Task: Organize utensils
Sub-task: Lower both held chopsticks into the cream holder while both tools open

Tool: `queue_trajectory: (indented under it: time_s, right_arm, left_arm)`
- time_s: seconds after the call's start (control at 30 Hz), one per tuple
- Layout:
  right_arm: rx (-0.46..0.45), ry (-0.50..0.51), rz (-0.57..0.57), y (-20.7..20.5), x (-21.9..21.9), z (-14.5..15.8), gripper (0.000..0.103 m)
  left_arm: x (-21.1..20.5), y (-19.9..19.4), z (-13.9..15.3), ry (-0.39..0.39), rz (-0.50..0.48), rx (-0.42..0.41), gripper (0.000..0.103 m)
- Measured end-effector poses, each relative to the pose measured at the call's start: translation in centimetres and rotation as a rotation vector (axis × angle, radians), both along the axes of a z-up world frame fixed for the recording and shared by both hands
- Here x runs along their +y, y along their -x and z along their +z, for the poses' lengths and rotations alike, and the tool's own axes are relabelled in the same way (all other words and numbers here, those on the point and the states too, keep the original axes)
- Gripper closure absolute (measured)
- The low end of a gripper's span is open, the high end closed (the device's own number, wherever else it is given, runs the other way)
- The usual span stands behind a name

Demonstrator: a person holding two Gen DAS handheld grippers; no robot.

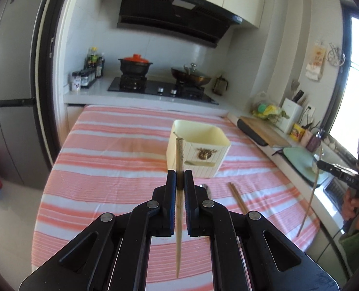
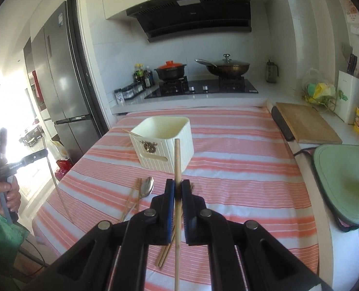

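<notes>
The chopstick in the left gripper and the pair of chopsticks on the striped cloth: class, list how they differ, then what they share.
1. The held chopstick is clamped in the left gripper, off the cloth; the pair of chopsticks lies loose on the striped cloth.
2. The held chopstick stands near upright; the pair lies flat.
3. The held chopstick is single; the pair lies beside a spoon.
Shared: thin, light wooden sticks outside the cream container.

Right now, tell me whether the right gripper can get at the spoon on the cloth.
Probably not yet: the right gripper is shut on a chopstick, so its jaws are taken. Otherwise the spoon lies uncovered just beside it, near loose chopsticks.
</notes>
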State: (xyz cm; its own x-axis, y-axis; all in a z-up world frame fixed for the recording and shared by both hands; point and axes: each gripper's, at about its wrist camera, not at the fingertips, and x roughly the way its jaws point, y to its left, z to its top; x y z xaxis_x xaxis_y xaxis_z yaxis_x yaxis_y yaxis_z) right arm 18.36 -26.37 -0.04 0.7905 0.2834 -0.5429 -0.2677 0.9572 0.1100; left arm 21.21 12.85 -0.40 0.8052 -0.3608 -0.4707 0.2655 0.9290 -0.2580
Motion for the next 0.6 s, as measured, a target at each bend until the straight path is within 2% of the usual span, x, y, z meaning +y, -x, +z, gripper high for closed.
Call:
queue_trajectory:
  time_s: [0.07, 0.17, 0.3, 0.4, 0.6]
  right_arm:
    - [-0.031, 0.000, 0.012, -0.4, 0.5, 0.7, 0.097]
    - [-0.026, -0.016, 0.022, -2.3, 1.3, 1.4, 0.097]
    - [-0.003, -0.028, 0.058, -6.7, 3.2, 2.4, 0.097]
    - [-0.015, -0.035, 0.089, -11.0, 5.1, 4.0, 0.097]
    - [-0.177, -0.045, 0.071, -19.2, 8.6, 7.7, 0.097]
  left_arm:
    - [-0.3, -0.4, 0.9, 0.015, -0.008, -0.014, 0.098]
    - [-1.3, -2.2, 2.3, 0.010, -0.022, -0.017, 0.098]
    - [-3.2, -6.1, 4.4, -0.003, -0.053, -0.008, 0.098]
    - [-4.8, -9.6, 6.8, -0.007, -0.056, -0.034, 0.098]
    - [-7.4, -17.2, 10.9, 0.021, 0.038, -0.155, 0.098]
